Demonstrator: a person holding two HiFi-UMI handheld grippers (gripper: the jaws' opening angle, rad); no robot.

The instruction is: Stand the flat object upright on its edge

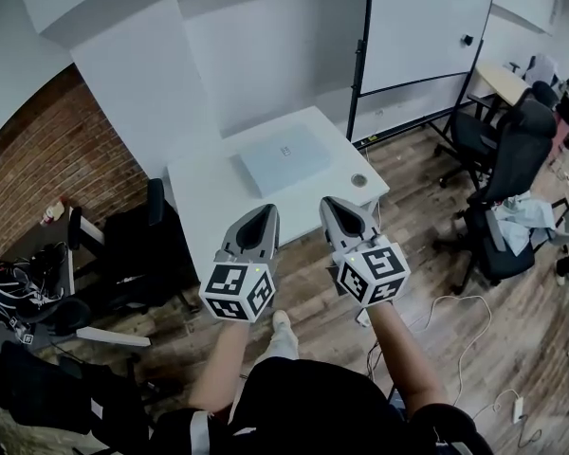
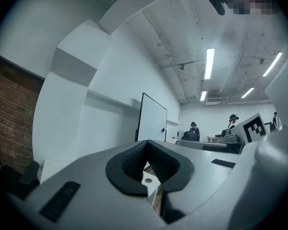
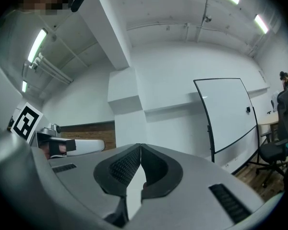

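Risks from here, my read. Flat object (image 1: pixel 286 157) lies flat on the bench (image 1: pixel 204 207), toward the far side, with no edge overhanging. Left tool (image 1: pixel 262 212) and right tool (image 1: pixel 335 206) are both closed with nothing in them. They sit side by side, pointing level, at the near edge of the bench and well short of the object.

Likely failure modes:
- Jaws arrive closed: they shove instead of grip, and the object skates across the smooth top toward the wall.
- No visible gap underneath: a jaw probably can't get under it, and prying at one corner would spin it rather than lift it.
- Tipped up on a thin edge: the base could slip out and it drops flat again. One tool should act as a stop while the other lifts.
- Small round item (image 1: pixel 358 179) near the right corner of the bench: a wide approach by the right tool could knock it off.
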